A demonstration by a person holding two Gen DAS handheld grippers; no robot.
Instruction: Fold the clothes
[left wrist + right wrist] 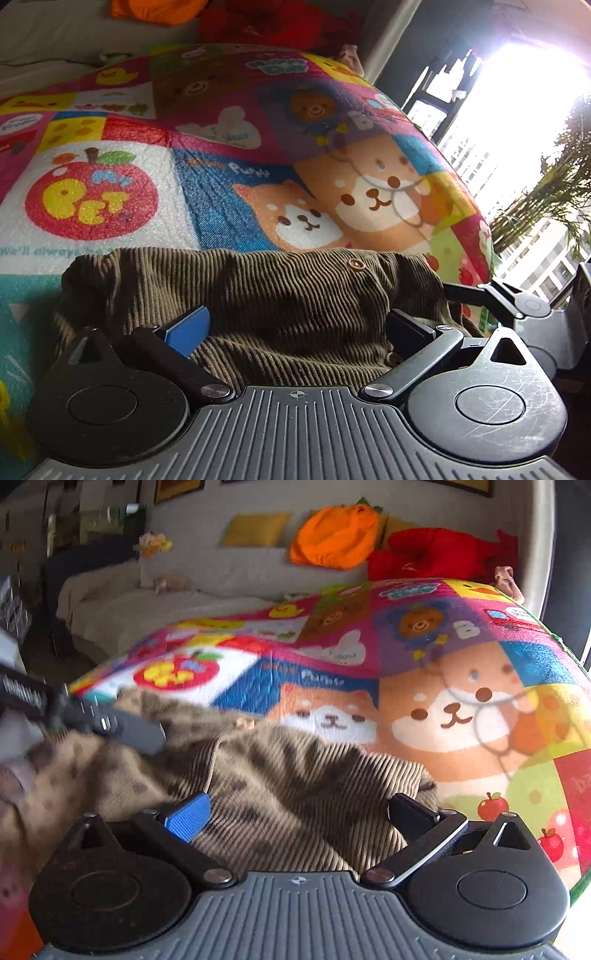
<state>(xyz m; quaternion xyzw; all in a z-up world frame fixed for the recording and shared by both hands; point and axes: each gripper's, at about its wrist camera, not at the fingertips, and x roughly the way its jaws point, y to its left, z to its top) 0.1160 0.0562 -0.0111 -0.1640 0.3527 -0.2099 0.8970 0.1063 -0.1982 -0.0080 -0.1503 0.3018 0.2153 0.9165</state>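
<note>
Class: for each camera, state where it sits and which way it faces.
Left wrist: on the left gripper, facing over the corduroy garment and cartoon mat toward a window; jaws open.
Right wrist: on the right gripper, facing the sofa; jaws open.
Shared: garment, mat, each other's gripper.

Under your grippers lies a bright play mat (229, 173) printed in patchwork squares: a red apple reading "My Pet", two orange puppy faces on blue and peach, a brown bear, a white rabbit, yellow ducks and small apples along the edge. Directly on the mat, at its near side, lies the olive-brown corduroy garment (258, 295), bunched and wrinkled, with one small round button (355, 264) facing up. In the right wrist view the same garment (295, 786) spreads leftward across the mat (461, 716), its far edge crumpled and blurred.
</note>
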